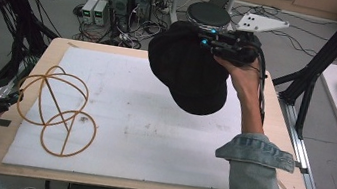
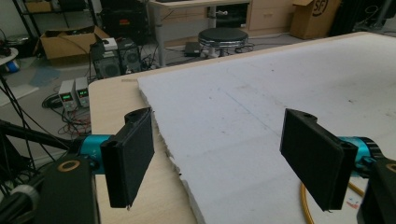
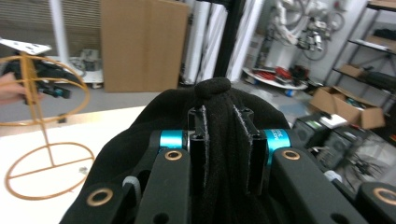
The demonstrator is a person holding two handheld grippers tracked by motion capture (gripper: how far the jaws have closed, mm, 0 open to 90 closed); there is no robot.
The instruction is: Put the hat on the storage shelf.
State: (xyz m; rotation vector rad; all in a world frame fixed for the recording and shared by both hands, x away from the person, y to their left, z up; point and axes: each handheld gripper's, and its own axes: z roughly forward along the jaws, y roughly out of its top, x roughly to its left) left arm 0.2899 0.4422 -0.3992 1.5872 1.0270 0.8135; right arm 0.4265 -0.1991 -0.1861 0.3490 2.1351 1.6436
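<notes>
A black cloth hat (image 1: pixel 190 72) hangs in the air over the far right part of the table. My right gripper (image 1: pixel 213 39) is shut on it from the top, and in the right gripper view the fabric (image 3: pixel 140 135) is bunched between the closed jaws (image 3: pixel 226 140). A gold wire stand (image 1: pixel 59 106) of rings on a slanted rod rests on the left side of the white sheet (image 1: pixel 152 122). My left gripper (image 1: pixel 13 95) lies at the table's left edge beside the stand, and its jaws (image 2: pixel 218 116) are open with nothing between them.
The white foam sheet covers most of the wooden table (image 1: pixel 274 120). A round black stool (image 1: pixel 209 13) and power supplies (image 1: pixel 95 10) with tangled cables sit on the floor beyond the far edge. A black frame post (image 1: pixel 308 95) rises at the table's right.
</notes>
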